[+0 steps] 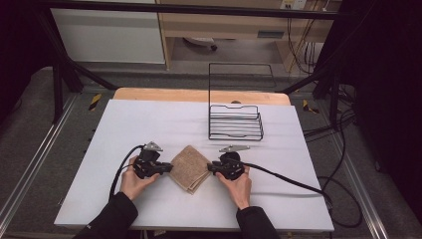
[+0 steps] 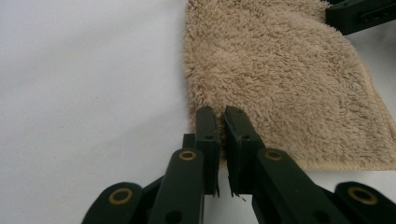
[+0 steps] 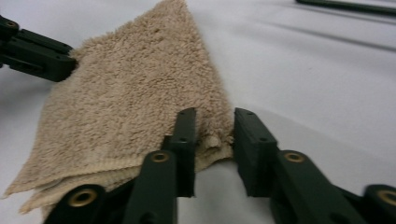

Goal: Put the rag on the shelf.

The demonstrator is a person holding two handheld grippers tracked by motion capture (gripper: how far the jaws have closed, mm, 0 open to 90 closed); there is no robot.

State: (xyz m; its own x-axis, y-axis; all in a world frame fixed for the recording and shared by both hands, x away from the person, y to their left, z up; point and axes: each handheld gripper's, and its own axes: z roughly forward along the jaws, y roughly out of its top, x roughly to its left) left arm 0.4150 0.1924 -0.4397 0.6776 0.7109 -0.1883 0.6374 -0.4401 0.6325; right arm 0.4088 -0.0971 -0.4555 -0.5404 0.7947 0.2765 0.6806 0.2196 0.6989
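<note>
A folded beige towel (image 1: 190, 167) lies as a diamond on the white table (image 1: 149, 124), between my two grippers. My left gripper (image 1: 170, 168) is at its left corner. In the left gripper view its jaws (image 2: 222, 112) stand almost together, pinching the edge of the towel (image 2: 280, 84). My right gripper (image 1: 210, 167) is at the right corner. In the right gripper view the towel (image 3: 140, 102) has its layered corner between the jaws of that gripper (image 3: 214, 114). One jaw touches the cloth and the other stands a small gap off it.
A black wire basket (image 1: 235, 122) with a tall wire back stands on the table beyond the towel, slightly right. A black cable (image 1: 298, 184) trails from the right gripper across the table's right side. The person's hands and dark sleeves come in at the front edge.
</note>
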